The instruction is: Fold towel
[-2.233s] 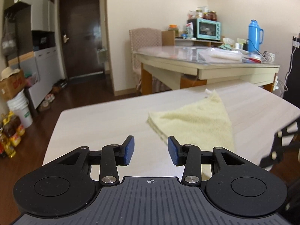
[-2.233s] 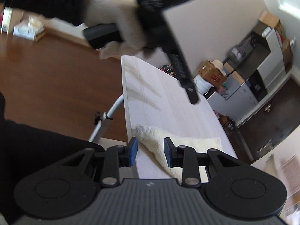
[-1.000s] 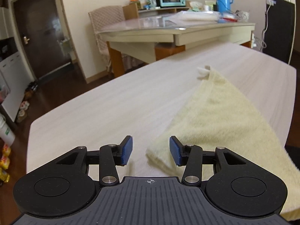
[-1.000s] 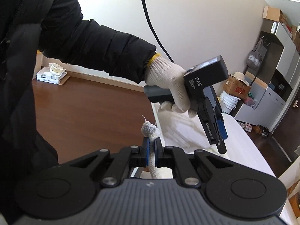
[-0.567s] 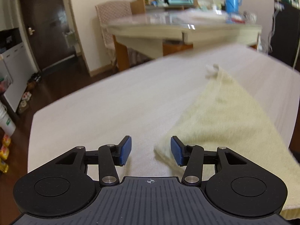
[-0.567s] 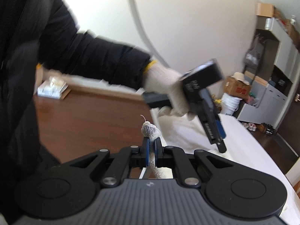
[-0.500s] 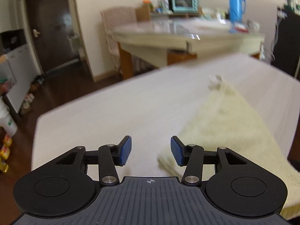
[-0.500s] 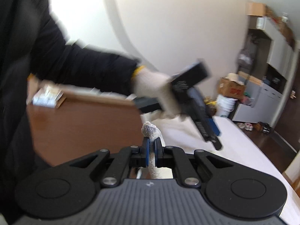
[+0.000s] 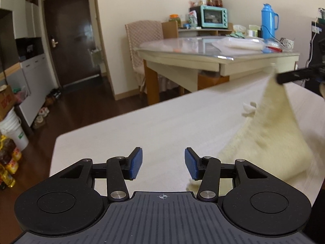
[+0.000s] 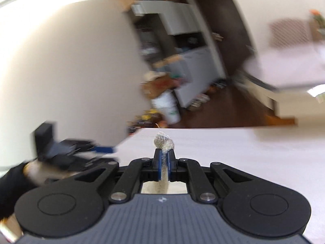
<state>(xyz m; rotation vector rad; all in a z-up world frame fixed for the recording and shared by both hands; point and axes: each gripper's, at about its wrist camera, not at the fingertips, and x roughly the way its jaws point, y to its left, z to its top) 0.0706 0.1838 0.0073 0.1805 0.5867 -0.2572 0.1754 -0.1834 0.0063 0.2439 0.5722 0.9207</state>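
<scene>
Since a second ago the right claw (image 10: 164, 158) has swung across the worktop (image 9: 162, 126), pinched tight on a corner of the yellow towel (image 9: 270, 142) and lifting it so the cloth hangs in a slanted sheet above the right edge. Only the left wrist view shows that sheet, its low end just beside the left claw (image 9: 163, 163), whose jaws stand apart and empty; the right wrist view shows just the gripped tuft.

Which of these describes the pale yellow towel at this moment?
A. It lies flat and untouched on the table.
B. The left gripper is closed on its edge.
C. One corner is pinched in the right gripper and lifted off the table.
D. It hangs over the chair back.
C: the right gripper is shut on a corner of the towel, which rises off the table, while the left gripper stands open and empty.
</scene>
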